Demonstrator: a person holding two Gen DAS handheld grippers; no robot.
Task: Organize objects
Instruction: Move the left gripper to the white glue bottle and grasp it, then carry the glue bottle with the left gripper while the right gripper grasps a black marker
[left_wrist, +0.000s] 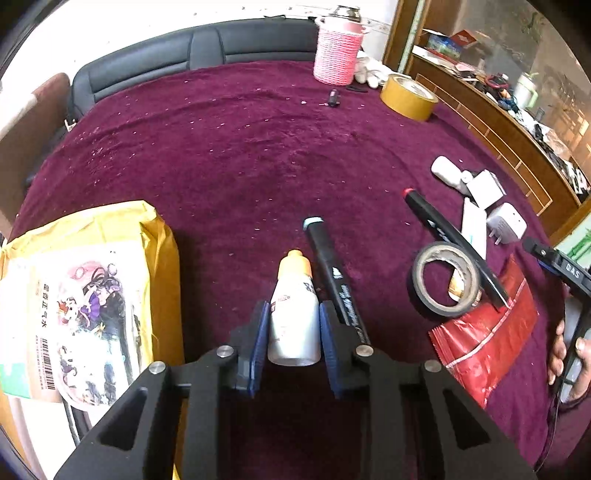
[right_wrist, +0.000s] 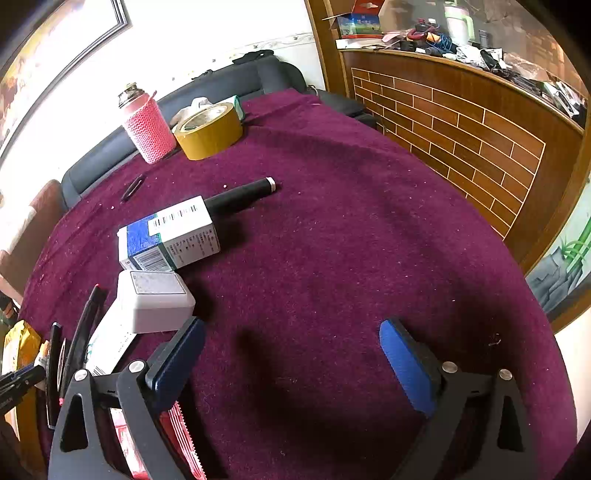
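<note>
Blue pads of the left gripper (left_wrist: 293, 325) are clamped on a small white bottle (left_wrist: 294, 317) with an orange cap, label too blurry to read. Just right of the bottle lies a black marker (left_wrist: 334, 280), script unreadable; a second, red-tipped marker (left_wrist: 448, 242) crosses a black tape roll (left_wrist: 445, 280) further right. Two tape rolls total, the yellow one (left_wrist: 408, 96) far behind. Right gripper (right_wrist: 291, 363) spread wide over maroon bench (right_wrist: 351, 236), nothing in it; "DAS" shows on its body.
</note>
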